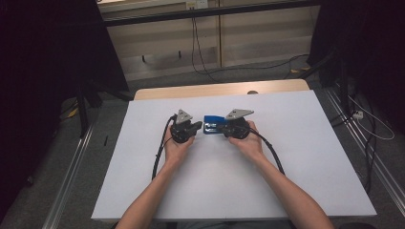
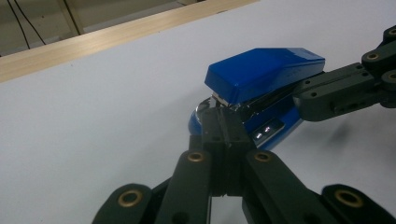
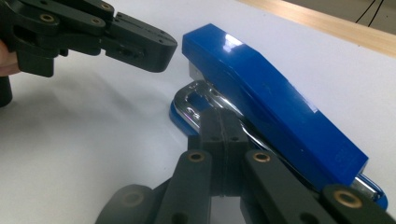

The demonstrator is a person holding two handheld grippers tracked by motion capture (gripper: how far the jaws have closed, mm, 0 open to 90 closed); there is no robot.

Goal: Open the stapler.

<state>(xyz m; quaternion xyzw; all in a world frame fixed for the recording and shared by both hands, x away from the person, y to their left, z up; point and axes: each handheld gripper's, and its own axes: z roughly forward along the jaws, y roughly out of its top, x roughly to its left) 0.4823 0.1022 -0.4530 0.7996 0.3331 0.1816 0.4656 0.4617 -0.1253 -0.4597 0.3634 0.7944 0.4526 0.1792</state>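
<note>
Stapler [image 1: 213, 125] on table [image 1: 286, 157], between left tongs [image 1: 197, 127] and right tongs [image 1: 225, 129].

Blue stapler [image 1: 213, 125] sits mid-surface and it's boxed in on both flanks: left gripper [image 1: 193, 127] hard against its left end, right gripper [image 1: 224, 129] tight on its right end, both with jaws pressed together. No way in from either side of the stapler. Beyond the stapler, toward the wooden edge [image 1: 219, 89], the white surface [image 1: 296, 157] lies open. Nearer than the stapler, between the two forearms, bare surface too. Wide free room right and left of the hands.
</note>
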